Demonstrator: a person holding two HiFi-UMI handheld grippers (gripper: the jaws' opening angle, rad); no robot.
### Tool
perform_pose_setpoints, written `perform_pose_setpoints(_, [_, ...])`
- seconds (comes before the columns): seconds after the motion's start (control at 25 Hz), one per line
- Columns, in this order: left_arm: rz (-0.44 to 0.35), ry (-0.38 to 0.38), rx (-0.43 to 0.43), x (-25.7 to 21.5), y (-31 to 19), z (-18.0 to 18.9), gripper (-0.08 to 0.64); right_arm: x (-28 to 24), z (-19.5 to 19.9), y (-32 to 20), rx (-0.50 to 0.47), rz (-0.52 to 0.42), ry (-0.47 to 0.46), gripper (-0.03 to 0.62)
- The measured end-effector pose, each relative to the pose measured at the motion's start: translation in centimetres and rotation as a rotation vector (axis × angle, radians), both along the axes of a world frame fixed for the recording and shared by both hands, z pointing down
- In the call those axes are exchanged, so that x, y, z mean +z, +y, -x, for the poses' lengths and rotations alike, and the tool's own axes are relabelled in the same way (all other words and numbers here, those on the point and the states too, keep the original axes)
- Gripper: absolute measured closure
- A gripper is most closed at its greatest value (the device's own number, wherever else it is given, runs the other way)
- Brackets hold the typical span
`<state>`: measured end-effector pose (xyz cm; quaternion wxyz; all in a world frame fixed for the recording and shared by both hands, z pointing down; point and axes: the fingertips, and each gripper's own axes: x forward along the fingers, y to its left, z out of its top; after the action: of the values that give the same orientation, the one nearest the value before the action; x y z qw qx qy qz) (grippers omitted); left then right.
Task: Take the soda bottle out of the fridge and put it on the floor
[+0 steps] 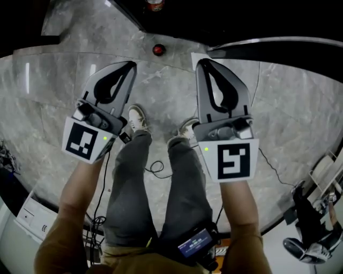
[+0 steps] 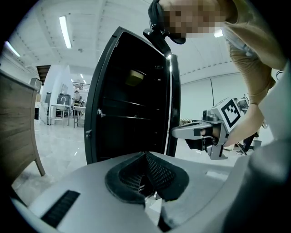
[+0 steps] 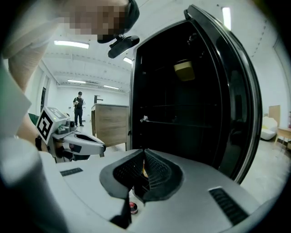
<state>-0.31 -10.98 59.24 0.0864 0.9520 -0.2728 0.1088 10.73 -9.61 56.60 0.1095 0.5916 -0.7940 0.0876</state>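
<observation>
The soda bottle [image 1: 158,50], dark with a red cap, stands upright on the grey marble floor in front of the black fridge [image 1: 177,13]. The fridge door [image 2: 104,95] is open, and the shelves inside are dark. My left gripper [image 1: 130,65] and right gripper [image 1: 202,63] hang over the floor on either side of the bottle, nearer to me. Both are shut with nothing between their jaws. In the right gripper view the red cap [image 3: 132,208] shows low down through the gap under the jaws [image 3: 144,154]. The left gripper view shows its shut jaws [image 2: 146,157] and the right gripper [image 2: 182,132] beside the fridge.
A yellowish item [image 3: 184,69] sits high inside the fridge. A wooden cabinet [image 3: 109,125] stands left of it, with a person [image 3: 78,107] far behind. Cables [image 1: 155,168] lie by my feet. Someone's legs [image 1: 311,235] are at the lower right.
</observation>
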Motion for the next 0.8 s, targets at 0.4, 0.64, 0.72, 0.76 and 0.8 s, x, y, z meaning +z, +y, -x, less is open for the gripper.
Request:
perform_pose_setpoints(0.4, [-0.024,0.008,-0.003,-14.5,1.9,-1.4,0.558,-13.9,-0.4,1.4,0.009,-0.05,-0.008,0.589])
perform_pose_setpoints(0.64, [-0.013,0.046,-0.013,-21.3,5.2,-3.4,0.558,-22.1,-1.0,2.6,0.019,-0.07,-0.045,0.589])
perform_pose_setpoints(0.72, [-0.009,0.05,-0.03,-23.5,4.8,-3.3,0.558,-24.7,-0.7,2.2,0.007,-0.082,-0.036,0.589])
perform_pose_setpoints(0.76, [-0.011,0.052,-0.039,-24.5,4.3,-3.1,0.558,-25.9,-0.6,1.8,0.004,-0.09,-0.035,0.589])
perform_pose_setpoints(0.8, [-0.014,0.055,-0.049,-25.5,3.9,-3.1,0.558,-26.9,-0.6,1.5,0.004,-0.096,-0.035,0.589])
